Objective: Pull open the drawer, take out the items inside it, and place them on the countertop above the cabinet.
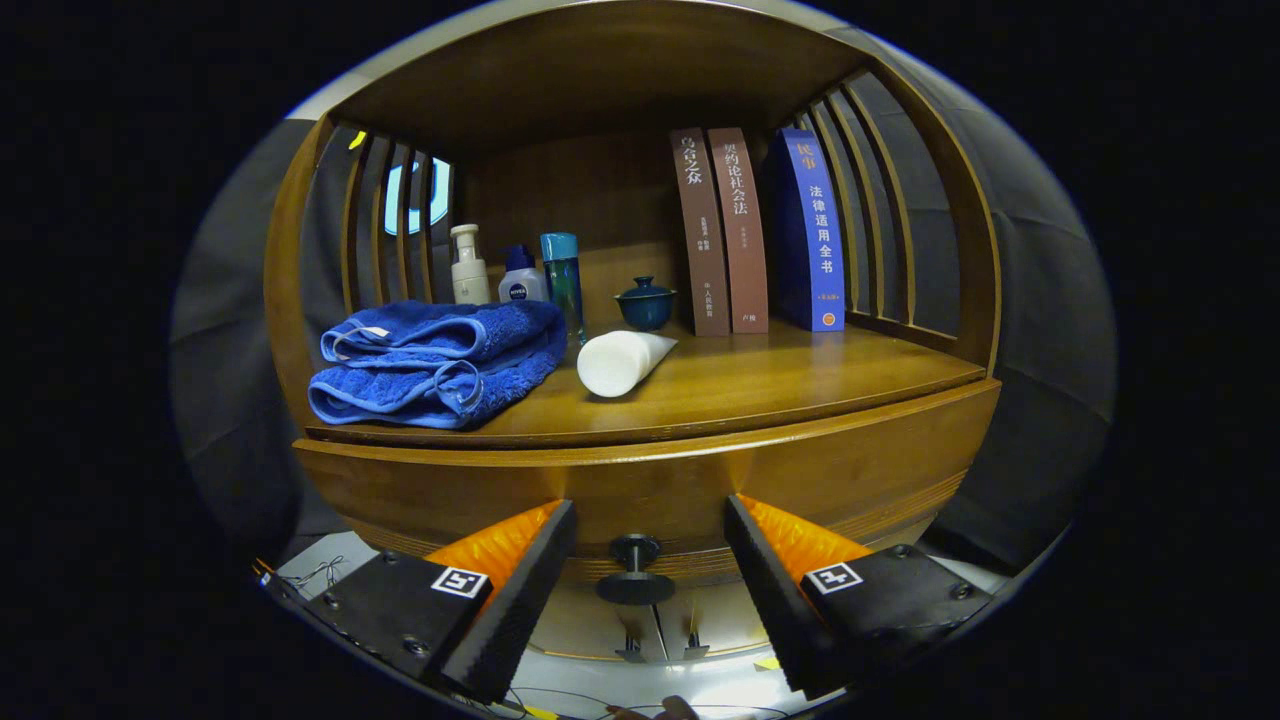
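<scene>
A wooden cabinet fills the scene, its drawer front [820, 470] shut flush under the countertop [760, 385]. A round dark knob [634, 568] sticks out of the drawer front low down. My gripper [650, 520] is open, and the knob sits between the two fingers without either touching it. On the countertop lie a folded blue towel [440, 365] and a white tube [618, 360] on its side. The inside of the drawer is hidden.
At the back of the shelf stand a white pump bottle [467, 266], a small white-and-blue bottle [520, 278], a teal bottle [563, 280], a blue lidded cup [645, 303], two brown books [720, 230] and a blue book [812, 232]. Slatted sides enclose the shelf.
</scene>
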Tool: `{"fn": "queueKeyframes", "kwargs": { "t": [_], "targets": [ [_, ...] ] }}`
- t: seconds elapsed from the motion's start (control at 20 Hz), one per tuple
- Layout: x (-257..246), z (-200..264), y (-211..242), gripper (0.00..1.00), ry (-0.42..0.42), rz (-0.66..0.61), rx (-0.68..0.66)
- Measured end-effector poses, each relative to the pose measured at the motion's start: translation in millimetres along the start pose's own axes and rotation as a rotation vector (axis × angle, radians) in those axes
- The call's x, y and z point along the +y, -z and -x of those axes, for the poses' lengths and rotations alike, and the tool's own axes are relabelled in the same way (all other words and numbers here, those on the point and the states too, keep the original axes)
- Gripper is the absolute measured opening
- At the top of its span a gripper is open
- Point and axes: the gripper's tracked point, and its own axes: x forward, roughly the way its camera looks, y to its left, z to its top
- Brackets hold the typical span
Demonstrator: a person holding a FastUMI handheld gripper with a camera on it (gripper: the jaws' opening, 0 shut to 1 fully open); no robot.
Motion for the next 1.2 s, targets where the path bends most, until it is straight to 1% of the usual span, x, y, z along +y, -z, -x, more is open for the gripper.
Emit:
{"fn": "queueKeyframes", "kwargs": {
  "t": [0.25, 0.45, 0.7, 0.8, 0.95, 1.1, 1.2],
  "targets": [
    [1.1, -1.4, -0.3, 0.99, 0.01, 0.005, -0.006],
    [2.0, 0.3, 1.2, 1.0, 0.009, 0.03, 0.024],
    [4.0, 21.4, -13.1, 1.0, -0.001, 0.028, 0.009],
    [6.7, 39.7, -26.5, 1.0, -0.007, 0.014, 0.0],
    [18.2, 75.5, -58.5, 1.0, -0.056, 0.006, -0.038],
    [25.9, 126.0, -104.1, 1.0, -0.091, 0.007, -0.115],
    [35.0, 158.7, -126.4, 0.99, -0.113, 0.012, -0.14]
  ]
}}
